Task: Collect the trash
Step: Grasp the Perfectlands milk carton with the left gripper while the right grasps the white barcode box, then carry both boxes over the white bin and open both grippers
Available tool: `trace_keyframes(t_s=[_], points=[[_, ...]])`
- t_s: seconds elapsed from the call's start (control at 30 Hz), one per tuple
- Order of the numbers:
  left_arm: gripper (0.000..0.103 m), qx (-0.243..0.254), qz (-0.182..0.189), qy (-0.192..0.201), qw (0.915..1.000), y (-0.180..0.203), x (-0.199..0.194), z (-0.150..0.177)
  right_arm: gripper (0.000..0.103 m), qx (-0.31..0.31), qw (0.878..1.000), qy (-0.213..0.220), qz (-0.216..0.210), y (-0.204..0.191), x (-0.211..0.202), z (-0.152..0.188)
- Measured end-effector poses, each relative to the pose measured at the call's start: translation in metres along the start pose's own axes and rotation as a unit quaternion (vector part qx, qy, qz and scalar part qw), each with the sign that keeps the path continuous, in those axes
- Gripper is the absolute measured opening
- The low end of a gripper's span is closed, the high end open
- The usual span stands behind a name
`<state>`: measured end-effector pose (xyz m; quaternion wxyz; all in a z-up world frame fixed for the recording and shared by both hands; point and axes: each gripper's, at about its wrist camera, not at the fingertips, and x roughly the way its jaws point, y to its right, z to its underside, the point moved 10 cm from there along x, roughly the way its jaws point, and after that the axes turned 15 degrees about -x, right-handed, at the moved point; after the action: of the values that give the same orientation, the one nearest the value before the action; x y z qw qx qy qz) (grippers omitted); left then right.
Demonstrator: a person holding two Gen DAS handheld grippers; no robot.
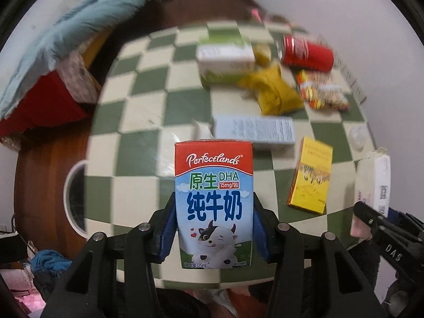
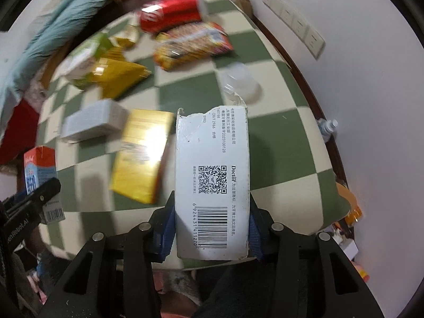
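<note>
above the checkered bench [image 1: 148, 84], our left tool [image 1: 214, 228] clamps a milk carton [image 1: 213, 201], our right tool [image 2: 212, 228] a torn white box [image 2: 212, 175], both lifted clear for binning.

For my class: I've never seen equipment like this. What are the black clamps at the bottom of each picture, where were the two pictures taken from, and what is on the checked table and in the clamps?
A person holds two hand-held grippers, each carrying a camera looking along its fingers. The left camera's view shows the left gripper clamping a milk carton. The right camera's view shows the right gripper clamping a white box. Below lies the checked table with trash: a red can, yellow packet, snack bag, gold box and clear cup.
</note>
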<state>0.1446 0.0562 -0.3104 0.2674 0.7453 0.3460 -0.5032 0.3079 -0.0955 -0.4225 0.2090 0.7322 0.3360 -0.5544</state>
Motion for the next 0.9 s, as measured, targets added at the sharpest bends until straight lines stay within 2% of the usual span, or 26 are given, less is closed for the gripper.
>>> trace_keyframes(t_s=[0.07, 0.1, 0.13, 0.2, 0.3, 0.5, 0.67, 0.9], points=[[0.046, -0.011, 0.005, 0.023, 0.9997, -0.009, -0.018, -0.011, 0.048, -0.019, 1.000, 0.020, -0.012, -0.020, -0.019, -0.007], [0.046, -0.013, 0.007, 0.030, 0.9994, -0.012, -0.014, -0.024, 0.048, -0.028, 0.999, 0.029, -0.019, -0.029, -0.027, -0.011], [0.046, -0.021, 0.010, 0.045, 0.9987, -0.022, -0.031, -0.030, 0.048, -0.037, 0.998, 0.040, -0.023, -0.040, -0.037, -0.015], [0.046, -0.032, 0.014, 0.061, 0.9975, -0.041, -0.032, -0.052, 0.048, -0.053, 0.997, 0.054, -0.034, -0.055, -0.049, -0.024], [0.046, -0.053, 0.014, 0.088, 0.9946, -0.079, -0.056, -0.069, 0.048, -0.078, 0.993, 0.074, -0.057, -0.090, -0.071, -0.040], [0.046, -0.092, 0.003, 0.111, 0.9895, -0.154, -0.074, -0.090, 0.048, -0.128, 0.981, 0.093, -0.113, -0.183, -0.093, -0.062], [0.046, -0.145, -0.010, 0.112, 0.9831, -0.228, -0.064, -0.105, 0.048, -0.178, 0.970, 0.082, -0.146, -0.276, -0.081, -0.078], [0.046, -0.222, -0.019, 0.069, 0.9725, -0.333, -0.005, -0.106, 0.048, -0.235, 0.957, 0.032, -0.169, -0.401, -0.011, -0.085]])
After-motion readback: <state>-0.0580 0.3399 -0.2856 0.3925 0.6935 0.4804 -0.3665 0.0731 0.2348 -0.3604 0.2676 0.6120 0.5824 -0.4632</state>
